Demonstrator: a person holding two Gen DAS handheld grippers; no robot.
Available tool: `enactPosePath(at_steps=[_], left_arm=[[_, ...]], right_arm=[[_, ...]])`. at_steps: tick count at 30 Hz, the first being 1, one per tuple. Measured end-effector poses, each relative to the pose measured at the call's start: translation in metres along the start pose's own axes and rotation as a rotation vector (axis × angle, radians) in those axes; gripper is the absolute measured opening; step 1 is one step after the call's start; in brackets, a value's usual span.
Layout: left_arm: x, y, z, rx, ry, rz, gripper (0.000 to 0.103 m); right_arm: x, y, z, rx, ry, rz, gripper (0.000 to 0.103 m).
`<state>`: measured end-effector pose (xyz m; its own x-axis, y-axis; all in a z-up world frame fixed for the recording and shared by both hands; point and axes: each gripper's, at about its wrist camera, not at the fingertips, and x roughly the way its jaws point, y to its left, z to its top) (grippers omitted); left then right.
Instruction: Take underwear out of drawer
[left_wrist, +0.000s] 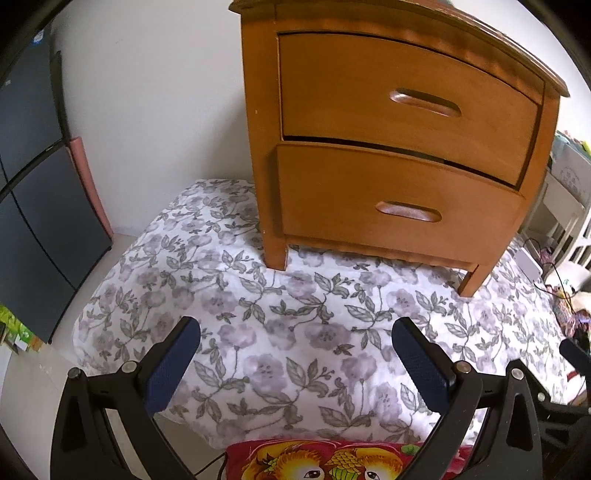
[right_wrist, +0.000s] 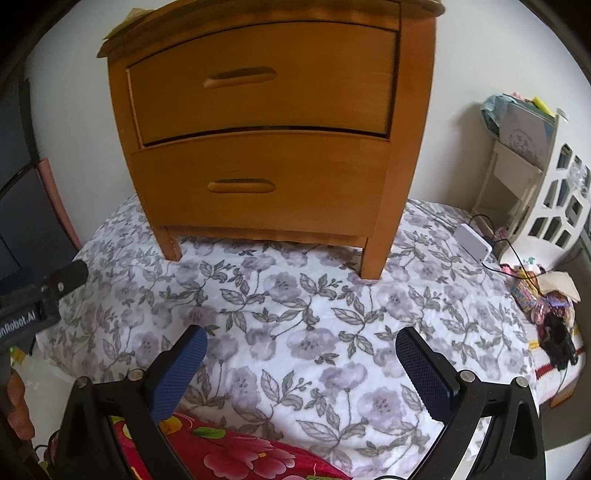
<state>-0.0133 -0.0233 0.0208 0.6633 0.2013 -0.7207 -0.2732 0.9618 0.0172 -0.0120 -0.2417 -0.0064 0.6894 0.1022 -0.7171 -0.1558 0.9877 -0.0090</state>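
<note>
Stage: right at the start, by my reckoning; nothing of the job shows as done.
Nightstand (left_wrist: 388, 147): a small wooden cabinet with two drawers, standing on a floral bedspread (left_wrist: 295, 332); the right wrist view shows it square on (right_wrist: 266, 122).
Top drawer (left_wrist: 406, 99): looks pushed in, with only a dark seam along its lower edge; its carved handle slot (left_wrist: 424, 102) is untouched.
Bottom drawer (left_wrist: 399, 199): its front stands slightly proud of the frame on the left side, though I cannot tell if that is a true opening or just the curved front; its handle slot (left_wrist: 408, 211) is free as well.
Underwear: not visible anywhere; presumably inside one of the drawers, and I cannot say which.
Left gripper (left_wrist: 295, 339): jaws spread wide and holding nothing, poised above the bedspread, well short of the nightstand.
Right gripper (right_wrist: 301, 343): the same, jaws wide apart and empty, aimed at the drawer fronts from a distance.
Left to do: reach a handle slot, pull a drawer out, find the garment, pinch it and lift it clear. That is the whole task.
Nearby clutter: a red patterned cushion (right_wrist: 236, 450) at the near edge of the bed, a white box with a cable (right_wrist: 472, 247) off to the right; neither blocks the way.
</note>
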Motion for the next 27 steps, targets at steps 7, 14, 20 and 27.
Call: enactPosePath(at_steps=[7,14,20,27], left_arm=[[-0.006,-0.001,0.002,-0.025,0.001,0.017,0.103],[-0.014,-0.009,0.003,-0.01,-0.001,0.015,0.103],[-0.017,-0.025,0.002,0.024,0.012,0.014,0.103],[-0.016,-0.027,0.002,0.01,0.024,0.008,0.103]], right_arm=[[-0.002,-0.006,0.0,-0.012,0.012,0.019,0.103],[-0.004,-0.013,-0.001,-0.005,0.023,0.022,0.103],[-0.004,-0.02,-0.002,0.007,0.03,0.018,0.103],[-0.004,-0.02,-0.002,0.004,0.032,0.014,0.103]])
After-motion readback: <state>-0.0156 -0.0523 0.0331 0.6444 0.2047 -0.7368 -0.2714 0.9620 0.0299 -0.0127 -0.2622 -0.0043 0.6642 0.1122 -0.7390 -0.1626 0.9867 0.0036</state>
